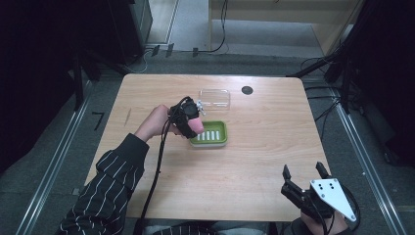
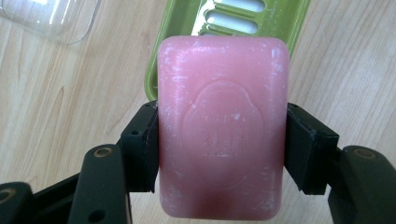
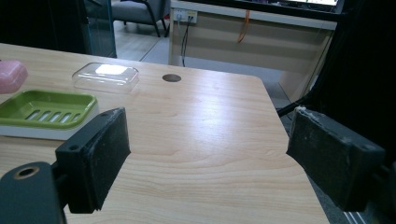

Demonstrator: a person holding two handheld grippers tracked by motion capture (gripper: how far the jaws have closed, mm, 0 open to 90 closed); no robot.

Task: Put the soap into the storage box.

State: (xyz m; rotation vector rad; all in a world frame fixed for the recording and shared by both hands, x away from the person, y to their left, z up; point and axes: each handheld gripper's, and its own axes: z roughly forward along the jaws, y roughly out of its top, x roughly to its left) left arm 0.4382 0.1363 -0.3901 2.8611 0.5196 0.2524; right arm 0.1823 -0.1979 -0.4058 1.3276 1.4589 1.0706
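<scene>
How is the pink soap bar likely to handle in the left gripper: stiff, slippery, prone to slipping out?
The pink soap bar looks rigid: it keeps its block shape between the left gripper pads. Its smooth, rounded sides could be slippery, though its surface looks dry and scuffed, so grip is probably fair. Being flat-faced, it should not roll once laid in the green dish.

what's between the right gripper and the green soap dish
Nothing: in the high view, only bare table lies between the right gripper and the green soap dish; the right gripper view shows the same.

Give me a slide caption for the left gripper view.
Left tongs clamp a pink soap bar above the green soap dish.
</scene>
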